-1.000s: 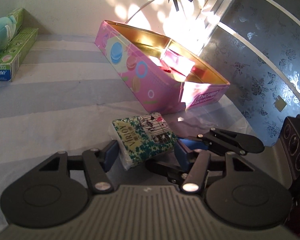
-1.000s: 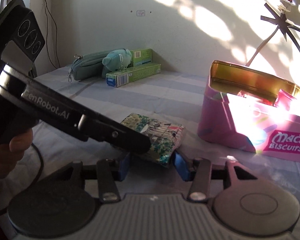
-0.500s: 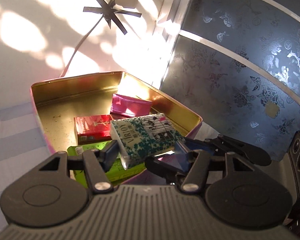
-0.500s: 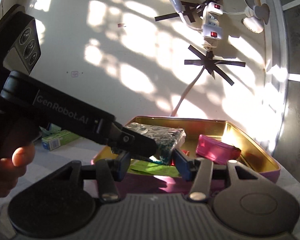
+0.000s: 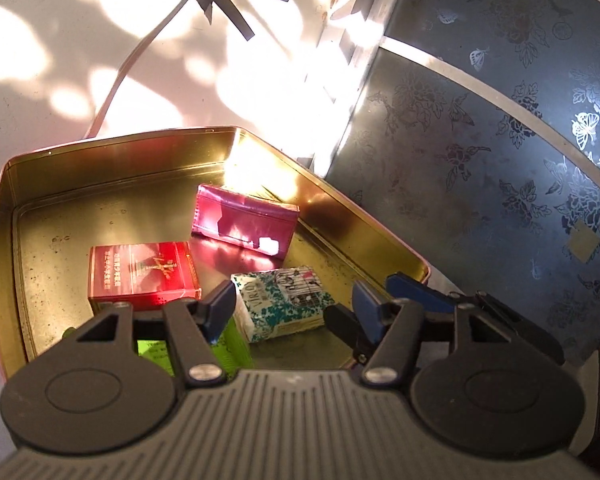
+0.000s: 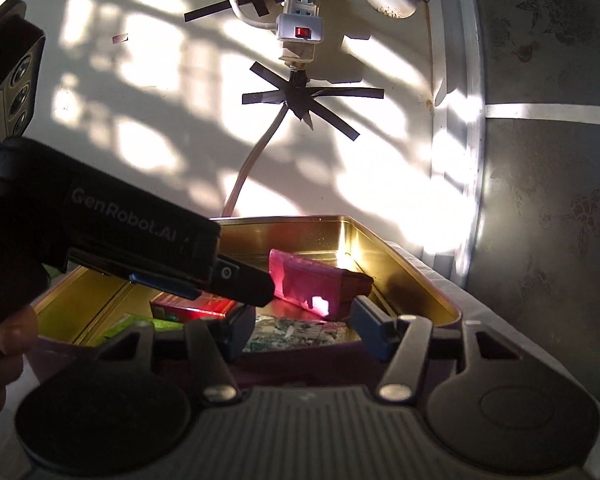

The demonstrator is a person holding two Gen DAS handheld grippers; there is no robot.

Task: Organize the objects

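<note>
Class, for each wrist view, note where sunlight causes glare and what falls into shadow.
Left wrist view: sun glare burns out the far inner corner of the gold-lined metal tin. Right wrist view: patchy sunlight dapples the wall; the left gripper crosses as a dark silhouette, shading the floral tissue pack.

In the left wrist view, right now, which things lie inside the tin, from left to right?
Inside the gold tin, left to right: red box → floral tissue pack. The shiny pink pouch lies farther back, overlapping both in this order. A green box lies mostly hidden behind the left gripper, which is open.
</note>
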